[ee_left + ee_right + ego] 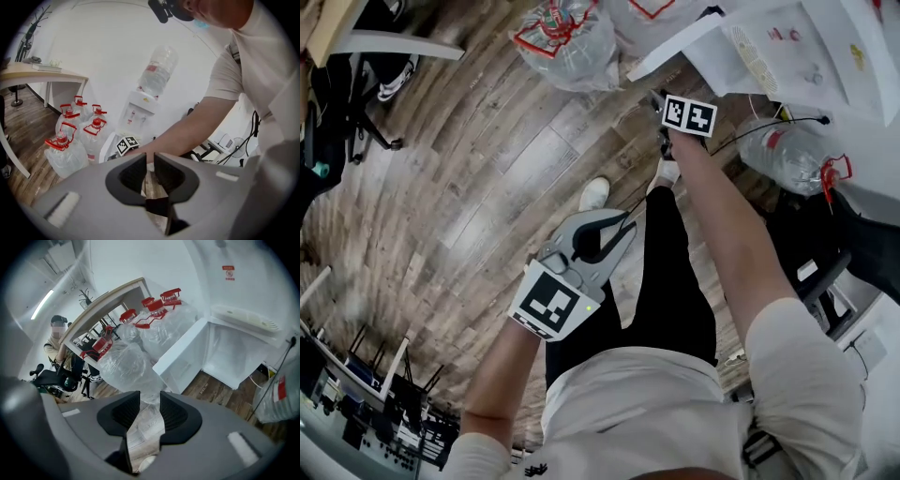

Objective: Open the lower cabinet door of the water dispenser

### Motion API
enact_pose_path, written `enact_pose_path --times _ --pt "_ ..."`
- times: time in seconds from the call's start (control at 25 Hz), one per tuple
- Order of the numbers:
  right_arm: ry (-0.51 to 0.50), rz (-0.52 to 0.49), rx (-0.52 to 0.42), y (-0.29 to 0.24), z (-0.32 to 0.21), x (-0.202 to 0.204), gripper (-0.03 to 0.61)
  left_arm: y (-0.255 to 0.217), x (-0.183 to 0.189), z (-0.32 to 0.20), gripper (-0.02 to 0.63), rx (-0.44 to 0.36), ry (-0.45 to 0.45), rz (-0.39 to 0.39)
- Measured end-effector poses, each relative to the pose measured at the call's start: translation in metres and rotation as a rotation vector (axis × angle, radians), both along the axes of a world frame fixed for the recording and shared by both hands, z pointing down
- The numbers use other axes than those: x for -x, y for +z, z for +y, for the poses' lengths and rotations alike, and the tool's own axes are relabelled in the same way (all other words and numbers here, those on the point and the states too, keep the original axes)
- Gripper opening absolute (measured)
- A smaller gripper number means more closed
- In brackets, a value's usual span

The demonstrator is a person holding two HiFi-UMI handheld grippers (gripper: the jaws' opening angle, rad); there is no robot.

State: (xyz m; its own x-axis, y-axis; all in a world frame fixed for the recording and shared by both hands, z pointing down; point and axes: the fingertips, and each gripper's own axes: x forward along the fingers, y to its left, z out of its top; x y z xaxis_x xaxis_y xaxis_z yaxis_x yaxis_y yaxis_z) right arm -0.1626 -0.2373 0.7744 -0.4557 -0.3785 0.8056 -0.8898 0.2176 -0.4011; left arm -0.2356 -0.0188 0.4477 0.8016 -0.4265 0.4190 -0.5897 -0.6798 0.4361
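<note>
Looking at the lower cabinet door (180,358) through the right gripper view: swung well out from the water dispenser (139,108), hinged on the left as seen there, baring a white cabinet (236,357) that looks empty inside. Counts, on that showing, as opened or as good as opened. Leaves little beyond perhaps pushing it wider and drawing back.

Shows again in the left gripper view as a white panel angled out at the foot of the dispenser, below the upturned bottle (157,70) on top. Stands against a white wall (93,47), with a cluster of red-capped water jugs (140,345) just beside the open door on the wooden floor (487,169) and a pale counter (105,298) beyond those.

Touching the door with neither gripper, as far as can be told. Reaching the right gripper (147,399) out ahead on a nearly straight arm (722,216), tilted steeply down, near the door yet apart from it, with jaws moderately apart, gripping nothing, framing only floor and a jug in the gap. Carrying the left gripper (149,161) closer to the body on a bent elbow, pointed gently downward toward the dispenser, with jaws parted by a narrow slit and likewise empty.
</note>
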Motion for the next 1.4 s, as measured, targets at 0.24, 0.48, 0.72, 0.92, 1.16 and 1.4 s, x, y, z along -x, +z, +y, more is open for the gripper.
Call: enact_pose_path --times 0.24,0.48,0.72,0.92,1.16,1.4 --pt "-0.027 0.015 -0.022 -0.075 0.076 -0.036 0.123 -0.025 0.001 0.014 0.057 -0.045 0.132 -0.027" --pt "-0.017 -0.022 -0.146 -0.210 0.171 -0.063 0.109 -0.062 0.004 0.042 0.057 -0.092 0.241 -0.062" --pt "0.059 -0.013 -0.321 -0.347 0.244 -0.096 0.056 -0.097 -0.007 0.061 0.057 -0.091 0.360 -0.122" --pt "0.048 0.003 -0.412 -0.430 0.302 -0.099 0.018 -0.135 -0.020 0.064 0.055 -0.146 0.407 -0.172" --pt "-0.022 0.044 -0.461 -0.473 0.364 -0.103 0.014 -0.160 -0.038 0.090 0.055 -0.166 0.412 -0.194" --pt "-0.077 0.075 -0.537 -0.506 0.416 -0.132 0.011 -0.162 -0.061 0.133 0.055 -0.133 0.393 -0.246"
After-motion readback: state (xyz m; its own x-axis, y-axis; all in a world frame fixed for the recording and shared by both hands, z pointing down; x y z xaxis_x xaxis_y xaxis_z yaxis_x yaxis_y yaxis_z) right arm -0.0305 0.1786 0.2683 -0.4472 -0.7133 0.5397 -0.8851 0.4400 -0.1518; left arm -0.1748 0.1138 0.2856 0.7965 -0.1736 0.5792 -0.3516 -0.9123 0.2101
